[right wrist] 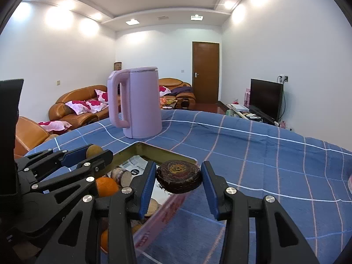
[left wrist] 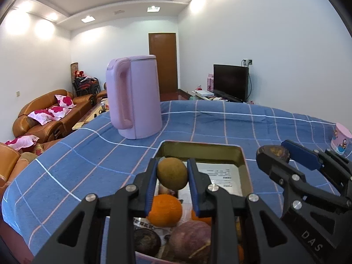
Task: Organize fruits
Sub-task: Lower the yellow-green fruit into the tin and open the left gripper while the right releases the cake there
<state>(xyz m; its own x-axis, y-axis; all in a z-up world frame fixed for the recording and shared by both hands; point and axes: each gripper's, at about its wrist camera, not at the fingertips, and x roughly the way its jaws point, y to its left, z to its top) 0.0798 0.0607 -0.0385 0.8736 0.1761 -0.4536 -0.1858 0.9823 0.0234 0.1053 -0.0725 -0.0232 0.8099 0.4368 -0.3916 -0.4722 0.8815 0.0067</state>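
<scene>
Holding a small brown-green fruit [left wrist: 172,173] tight in my left gripper [left wrist: 172,176] above the tin [left wrist: 199,148]; my right gripper [right wrist: 178,179] pinches a dark wrinkled fruit [right wrist: 178,178] beside its rim. Both look light, roundish, bruisable; I'd grip across their middles.

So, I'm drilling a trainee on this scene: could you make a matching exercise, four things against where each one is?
Things:
1. kiwi
2. dark fruit
3. orange
4. kettle

Places:
A. standing on the cloth beyond the tin
B. in the left gripper
C. lying in the tin
D. in the right gripper

Pairs: 1-B, 2-D, 3-C, 4-A
</scene>
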